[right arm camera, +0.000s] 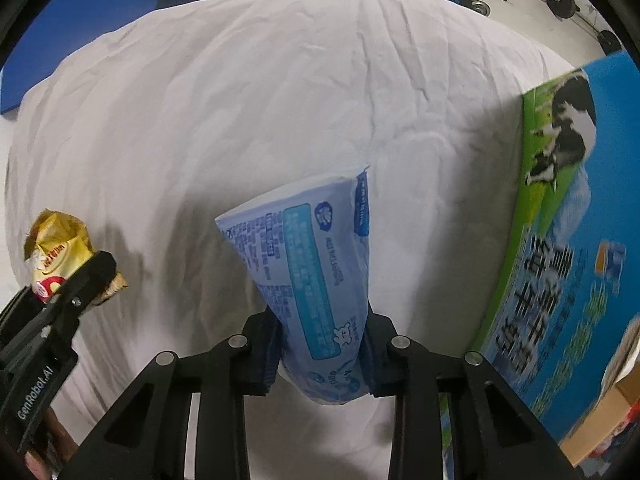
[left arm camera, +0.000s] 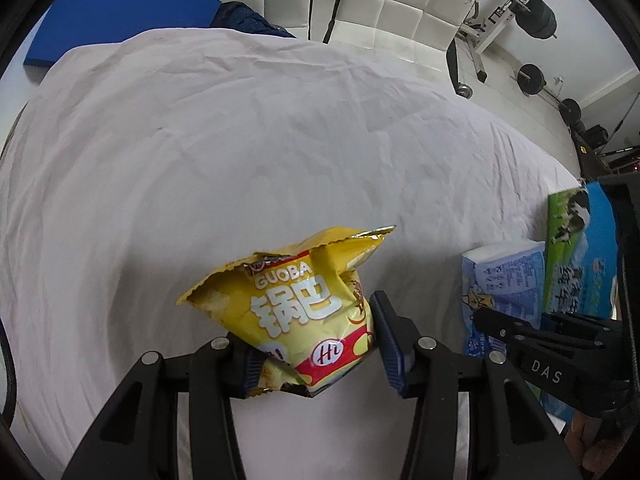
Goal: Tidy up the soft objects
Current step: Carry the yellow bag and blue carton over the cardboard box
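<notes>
White bedsheet lay rumpled below both grippers. Left gripper pinched a yellow snack bag, lifted off the sheet. Right gripper clamped a blue tissue pack; a milk carton stood just to its right.

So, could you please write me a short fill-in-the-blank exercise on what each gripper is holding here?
1. The left gripper is shut on a crumpled ____ snack bag.
2. The right gripper is shut on a light blue ____ pack.
3. Both hang above a wrinkled ____ sheet.
4. The carton beside the right gripper pictures a black and white ____.

Missing words: yellow; tissue; white; cow
</notes>
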`<action>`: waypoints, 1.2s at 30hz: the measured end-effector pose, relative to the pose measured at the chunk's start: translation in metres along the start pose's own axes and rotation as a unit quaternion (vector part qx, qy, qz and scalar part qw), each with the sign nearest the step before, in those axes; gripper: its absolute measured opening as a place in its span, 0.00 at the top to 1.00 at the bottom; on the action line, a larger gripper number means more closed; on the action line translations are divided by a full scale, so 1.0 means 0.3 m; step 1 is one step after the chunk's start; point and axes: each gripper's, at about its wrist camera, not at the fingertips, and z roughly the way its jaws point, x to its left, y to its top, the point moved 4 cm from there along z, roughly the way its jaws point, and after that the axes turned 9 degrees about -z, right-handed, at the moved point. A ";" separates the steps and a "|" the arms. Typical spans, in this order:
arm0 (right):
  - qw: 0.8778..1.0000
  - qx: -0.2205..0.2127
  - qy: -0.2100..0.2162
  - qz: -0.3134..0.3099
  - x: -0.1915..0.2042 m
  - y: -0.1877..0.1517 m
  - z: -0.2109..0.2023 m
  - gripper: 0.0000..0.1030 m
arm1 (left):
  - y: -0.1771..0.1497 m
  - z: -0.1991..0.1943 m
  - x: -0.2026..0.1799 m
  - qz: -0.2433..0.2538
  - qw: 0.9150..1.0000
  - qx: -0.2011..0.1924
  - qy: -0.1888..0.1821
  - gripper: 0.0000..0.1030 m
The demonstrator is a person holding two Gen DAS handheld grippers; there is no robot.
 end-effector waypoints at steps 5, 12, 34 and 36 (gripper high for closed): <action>1.000 -0.010 0.011 -0.009 0.027 -0.079 -0.030 0.67 | -0.071 -0.045 0.012 0.005 1.000 -0.007 0.000 0.56; 0.999 -0.024 0.034 -0.031 0.098 -0.215 -0.086 0.67 | -0.151 -0.133 0.024 -0.001 1.000 -0.015 -0.007 0.56; 0.985 -0.148 0.086 -0.023 -0.126 -0.578 -0.646 0.68 | -0.245 -0.611 -0.339 0.087 0.987 -0.100 -0.086 0.56; 0.984 -0.158 0.087 -0.006 -0.219 -0.599 -0.683 0.68 | -0.256 -0.617 -0.411 0.099 0.985 -0.100 -0.096 0.56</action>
